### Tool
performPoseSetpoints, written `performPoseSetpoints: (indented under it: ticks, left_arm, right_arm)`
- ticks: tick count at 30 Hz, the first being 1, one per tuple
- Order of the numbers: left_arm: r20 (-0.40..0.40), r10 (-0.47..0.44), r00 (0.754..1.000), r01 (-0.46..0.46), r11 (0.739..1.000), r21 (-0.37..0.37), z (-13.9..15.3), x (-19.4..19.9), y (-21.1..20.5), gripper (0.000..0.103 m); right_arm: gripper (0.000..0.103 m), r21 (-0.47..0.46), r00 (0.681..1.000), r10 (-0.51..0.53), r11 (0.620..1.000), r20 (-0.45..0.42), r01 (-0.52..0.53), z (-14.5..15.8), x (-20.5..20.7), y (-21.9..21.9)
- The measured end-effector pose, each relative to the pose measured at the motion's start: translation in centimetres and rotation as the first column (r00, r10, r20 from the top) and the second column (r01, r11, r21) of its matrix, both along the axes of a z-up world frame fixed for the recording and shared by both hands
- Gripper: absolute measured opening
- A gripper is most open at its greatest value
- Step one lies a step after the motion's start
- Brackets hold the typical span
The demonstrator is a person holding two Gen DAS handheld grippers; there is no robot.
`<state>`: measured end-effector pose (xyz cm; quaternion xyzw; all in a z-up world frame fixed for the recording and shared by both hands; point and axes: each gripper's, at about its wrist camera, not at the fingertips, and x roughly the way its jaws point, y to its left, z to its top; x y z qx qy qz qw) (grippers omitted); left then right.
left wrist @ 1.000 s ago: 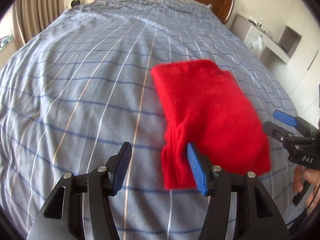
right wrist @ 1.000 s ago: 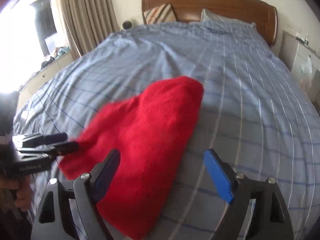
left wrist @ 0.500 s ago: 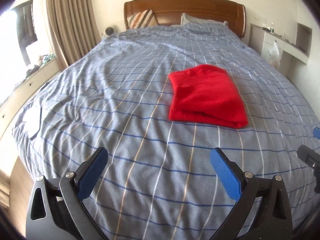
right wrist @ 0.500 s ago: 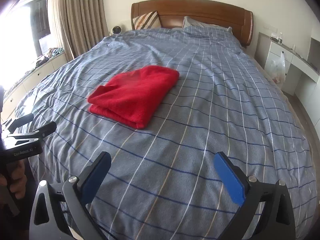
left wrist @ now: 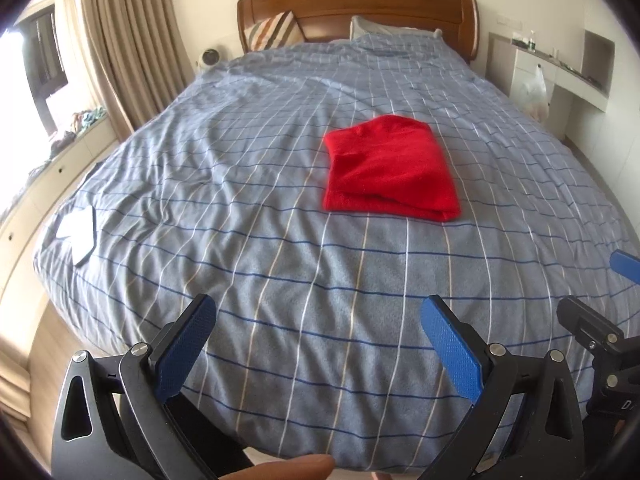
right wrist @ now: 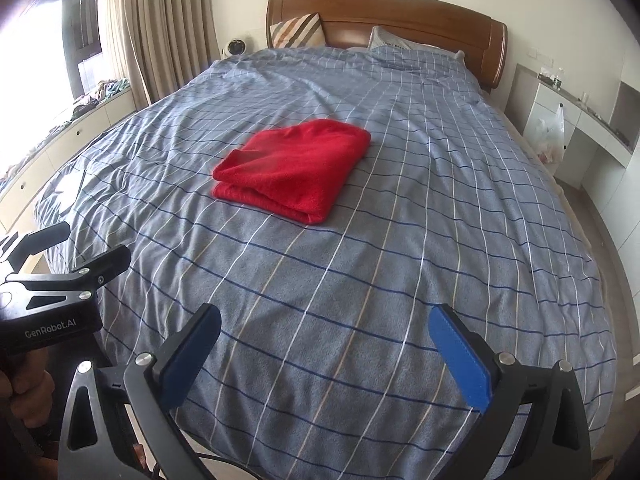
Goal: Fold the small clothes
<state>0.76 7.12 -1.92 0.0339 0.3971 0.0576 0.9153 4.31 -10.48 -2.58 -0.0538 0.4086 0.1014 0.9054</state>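
Note:
A red garment [left wrist: 388,170] lies folded into a flat rectangle in the middle of the bed; it also shows in the right wrist view [right wrist: 294,170]. My left gripper [left wrist: 318,336] is open and empty, held back over the foot of the bed, well short of the garment. My right gripper [right wrist: 326,346] is open and empty too, likewise far from the garment. Each gripper shows at the edge of the other's view, the right one at the left wrist view's right edge [left wrist: 600,320], the left one at the right wrist view's left edge [right wrist: 52,268].
The bed has a blue-grey checked cover [left wrist: 280,240], a wooden headboard [left wrist: 356,4] and pillows [left wrist: 276,32]. A white cloth [left wrist: 78,236] lies at the bed's left edge. Curtains [left wrist: 128,40] and a low cabinet stand left; white shelves [right wrist: 576,120] stand right.
Both grippers let go of the red garment and pulled back toward the foot of the bed. The garment now lies folded and still.

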Motion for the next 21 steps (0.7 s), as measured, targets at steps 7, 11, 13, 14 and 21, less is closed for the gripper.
performPoseSetpoints:
  ticks: [7, 11, 13, 14, 21]
  left_arm:
    - [-0.015, -0.004, 1.000, 0.003, 1.000, -0.011, -0.1, -0.4, 0.0, 0.103]
    - [-0.027, -0.013, 1.000, 0.012, 0.999, -0.030, 0.1, -0.7, -0.1, 0.103]
    - [-0.032, -0.020, 0.999, 0.019, 0.999, -0.049, 0.4, -0.9, -0.1, 0.103]
    - [-0.033, -0.023, 0.999, 0.021, 0.998, -0.054, 0.5, -1.0, -0.1, 0.103]
    - [-0.023, -0.009, 1.000, 0.008, 0.999, -0.052, 1.6, -1.6, 0.1, 0.103]
  right_arm:
    - [0.102, 0.015, 1.000, -0.001, 1.000, 0.009, 0.001, 0.9, -0.8, 0.7]
    - [0.102, 0.011, 1.000, 0.000, 1.000, 0.021, 0.000, 1.6, -1.4, 1.0]
    - [0.102, 0.005, 1.000, 0.003, 1.000, 0.019, -0.003, 1.9, -1.6, 1.1]
    - [0.102, 0.005, 1.000, 0.004, 1.000, 0.018, -0.004, 2.0, -1.7, 1.1]
    - [0.102, -0.011, 1.000, 0.006, 1.000, 0.024, -0.006, 3.0, -2.4, 1.1]
